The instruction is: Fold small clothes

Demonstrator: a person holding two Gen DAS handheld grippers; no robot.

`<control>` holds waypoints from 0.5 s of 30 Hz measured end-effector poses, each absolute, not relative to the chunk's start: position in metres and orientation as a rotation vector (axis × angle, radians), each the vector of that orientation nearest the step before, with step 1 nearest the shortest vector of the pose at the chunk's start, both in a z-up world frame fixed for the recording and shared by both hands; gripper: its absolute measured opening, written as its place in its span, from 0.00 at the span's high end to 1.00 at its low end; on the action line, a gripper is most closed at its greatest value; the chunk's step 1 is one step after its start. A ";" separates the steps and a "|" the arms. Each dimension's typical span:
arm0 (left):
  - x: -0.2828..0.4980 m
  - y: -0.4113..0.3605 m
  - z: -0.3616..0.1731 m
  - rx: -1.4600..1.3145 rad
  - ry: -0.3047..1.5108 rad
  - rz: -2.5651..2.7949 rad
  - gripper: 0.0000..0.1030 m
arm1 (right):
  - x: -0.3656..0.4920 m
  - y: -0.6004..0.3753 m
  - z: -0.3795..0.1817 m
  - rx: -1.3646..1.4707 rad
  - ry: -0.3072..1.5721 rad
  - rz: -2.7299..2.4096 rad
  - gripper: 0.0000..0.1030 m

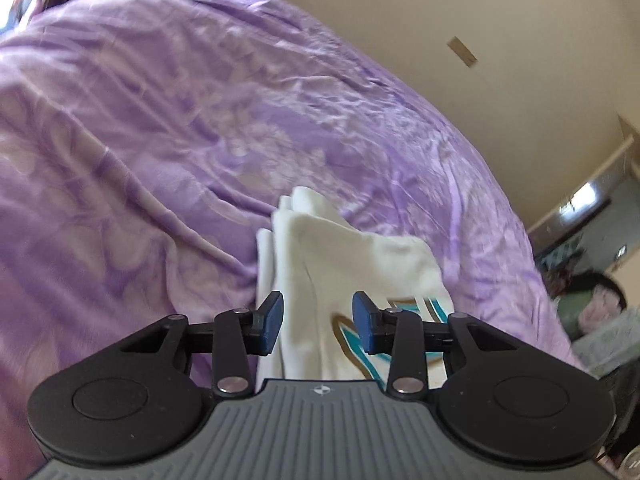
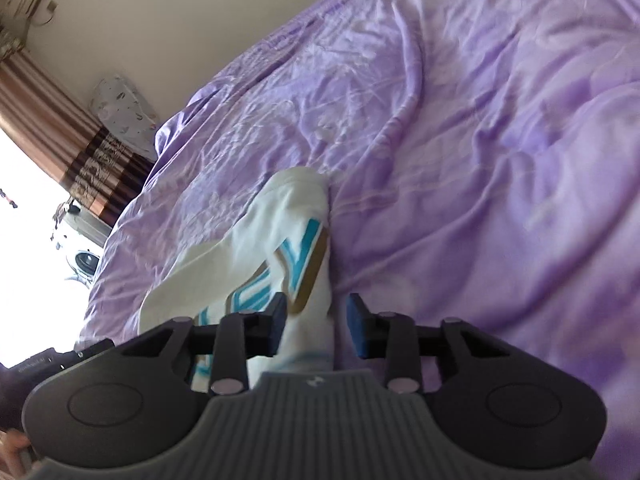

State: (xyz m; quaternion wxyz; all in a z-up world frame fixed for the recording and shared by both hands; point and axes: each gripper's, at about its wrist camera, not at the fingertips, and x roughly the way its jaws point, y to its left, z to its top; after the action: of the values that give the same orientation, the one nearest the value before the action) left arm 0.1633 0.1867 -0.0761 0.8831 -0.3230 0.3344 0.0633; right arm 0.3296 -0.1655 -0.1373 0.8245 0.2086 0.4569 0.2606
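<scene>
- White garment (image 1: 352, 264) with a teal and gold print, bunched and partly folded on the purple bedspread (image 1: 160, 140), lying toward the near edge of the bed and running out toward its middle.
- Seen from the left wrist: left gripper (image 1: 318, 328) parted, blue fingers (image 1: 270, 326) standing either side of the cloth with a clear gap; several stacked white layers showing at the far end, the printed panel close under the right-hand pad.
- Seen from the right wrist: right gripper (image 2: 316, 328) also parted, cloth rising as a narrow ridge between the fingers (image 2: 358, 330); left-hand pad touching or nearly touching the fabric, right-hand pad apart from it.
- No clamp on the cloth in either view; fingers released, straddling the garment (image 2: 280, 256) rather than grasping it.
- Some motion blur in both views, so exact contact at the pads hard to tell.
- Step in hand, by judgement: mid-fold, with both grippers lined up on the near end of the garment, either about to pinch for another fold or just let go after one.
- Fold so far uneven: layers splayed at the far end, one side humped, print partly turned under.
- Next move likely calling for closing on all layers together at matching points on the near edge, lifting only enough to clear the bedspread, and carrying the edge over toward the far end.
- Risk: catching the soft, wrinkled bedspread (image 2: 480, 140) along with the garment, or pinching only the top layer and letting the stack slide apart.
</scene>
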 end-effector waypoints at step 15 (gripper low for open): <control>0.102 0.125 -0.088 -0.452 0.866 0.121 0.68 | 0.204 -0.150 -0.111 -0.005 0.866 0.621 0.89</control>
State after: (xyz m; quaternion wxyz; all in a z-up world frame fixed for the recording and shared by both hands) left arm 0.1022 0.1253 -0.0879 0.8813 -0.2169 0.4157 0.0580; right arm 0.2044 -0.1495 -0.1107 0.8613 -0.0023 0.4128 0.2961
